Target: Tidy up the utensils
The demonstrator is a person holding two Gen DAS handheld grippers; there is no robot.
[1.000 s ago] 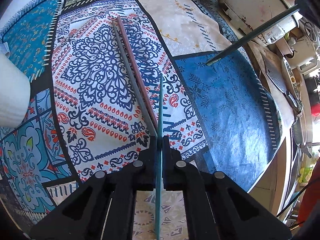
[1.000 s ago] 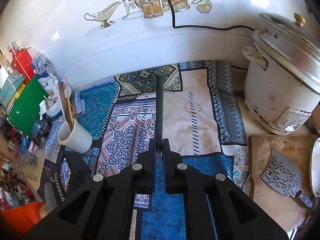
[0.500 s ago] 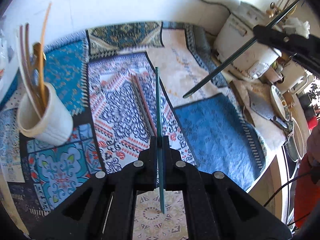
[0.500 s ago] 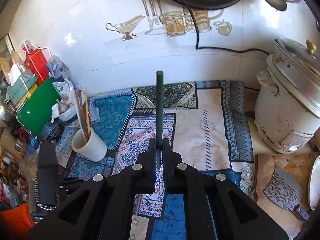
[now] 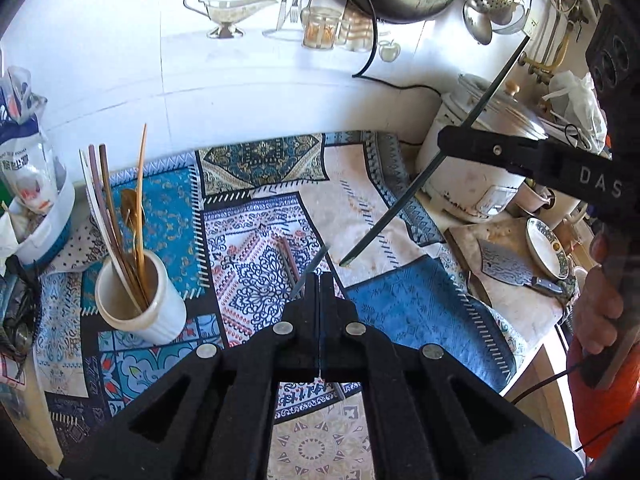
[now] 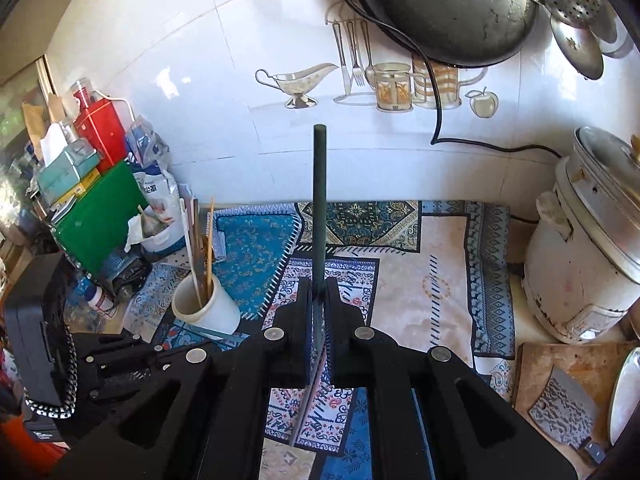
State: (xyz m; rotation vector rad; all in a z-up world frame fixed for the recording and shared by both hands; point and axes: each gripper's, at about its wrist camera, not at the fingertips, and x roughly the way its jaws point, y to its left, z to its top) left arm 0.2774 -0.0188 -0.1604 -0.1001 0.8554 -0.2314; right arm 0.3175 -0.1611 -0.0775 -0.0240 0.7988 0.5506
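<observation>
Both hand-held grippers clench dark green chopsticks: left hand-held gripper (image 5: 320, 280) (nearer) has the white utensil crock (image 5: 138, 300) at near left; right hand-held gripper (image 6: 319, 292) holds its chopstick (image 6: 319, 200) upright.

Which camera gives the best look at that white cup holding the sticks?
The left wrist view: the white cup sits close, with its open mouth and the chopsticks inside clearly visible. The right wrist view shows it smaller and farther away.

- The left gripper (image 5: 320, 280) is sitting at the lower centre of its own view, jaws pressed together on a thin chopstick (image 5: 311, 270).
- The right gripper (image 6: 319, 292) is clamping a dark green chopstick (image 6: 319, 200), pointing up-frame.
- The right hand (image 5: 604, 312) is gripping its handle at the right edge.
</observation>
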